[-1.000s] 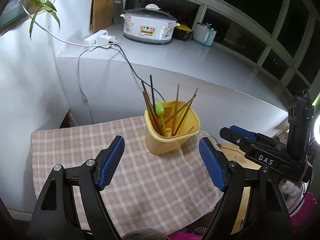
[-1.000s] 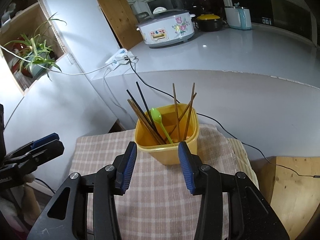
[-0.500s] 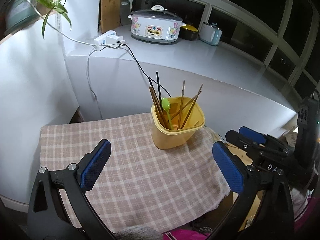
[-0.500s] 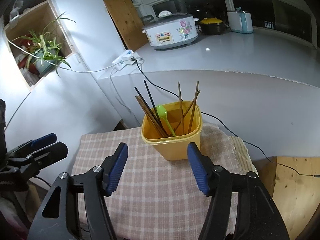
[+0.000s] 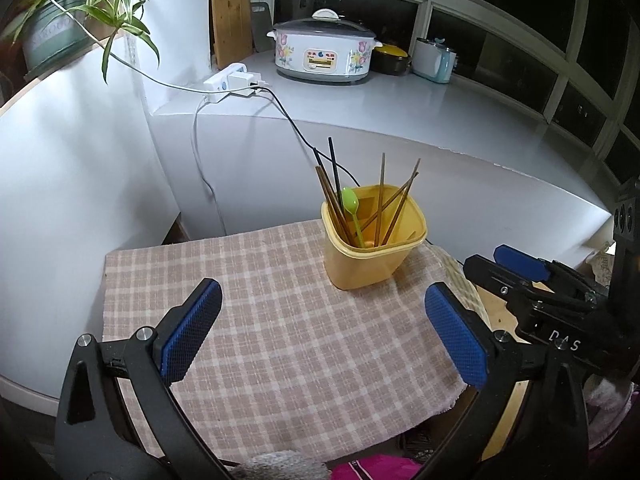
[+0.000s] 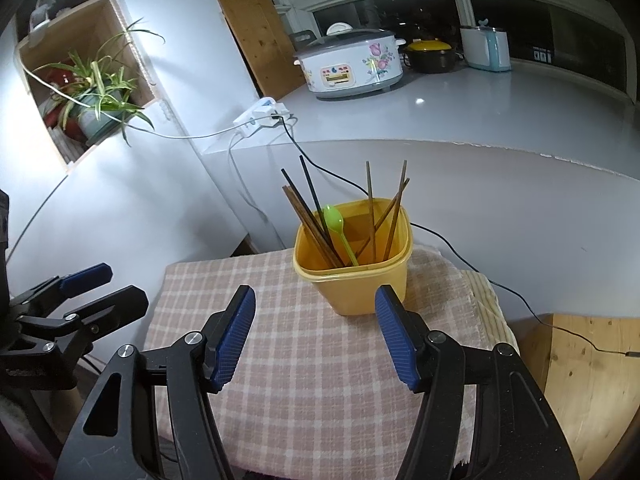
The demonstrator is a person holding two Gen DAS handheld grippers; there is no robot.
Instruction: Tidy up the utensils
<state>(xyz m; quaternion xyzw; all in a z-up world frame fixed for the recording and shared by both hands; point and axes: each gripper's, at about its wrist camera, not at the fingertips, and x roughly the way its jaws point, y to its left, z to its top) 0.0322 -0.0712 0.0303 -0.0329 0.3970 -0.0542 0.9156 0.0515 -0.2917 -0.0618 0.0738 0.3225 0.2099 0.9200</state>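
A yellow plastic holder (image 5: 370, 258) (image 6: 360, 284) stands at the far side of a checked cloth (image 5: 280, 320) (image 6: 304, 360). In it stand several brown and black chopsticks (image 5: 332, 196) (image 6: 308, 216) and a green plastic spoon (image 5: 352, 210) (image 6: 338, 228). My left gripper (image 5: 320, 332) is wide open and empty, well back from the holder. My right gripper (image 6: 316, 332) is open and empty, just short of the holder. The right gripper also shows at the right of the left wrist view (image 5: 516, 268), and the left gripper at the left of the right wrist view (image 6: 96, 284).
A white counter (image 5: 400, 100) behind holds a rice cooker (image 5: 324, 54), a dark pot (image 5: 390, 60), a pale kettle (image 5: 434, 60) and a power strip (image 5: 232, 80) with cables hanging down. A potted plant (image 5: 60, 28) sits in a niche at left. Bare wood (image 6: 580, 380) shows right of the cloth.
Both grippers have drawn back and up from the holder, and both have opened wider. The holder and utensils have not moved.
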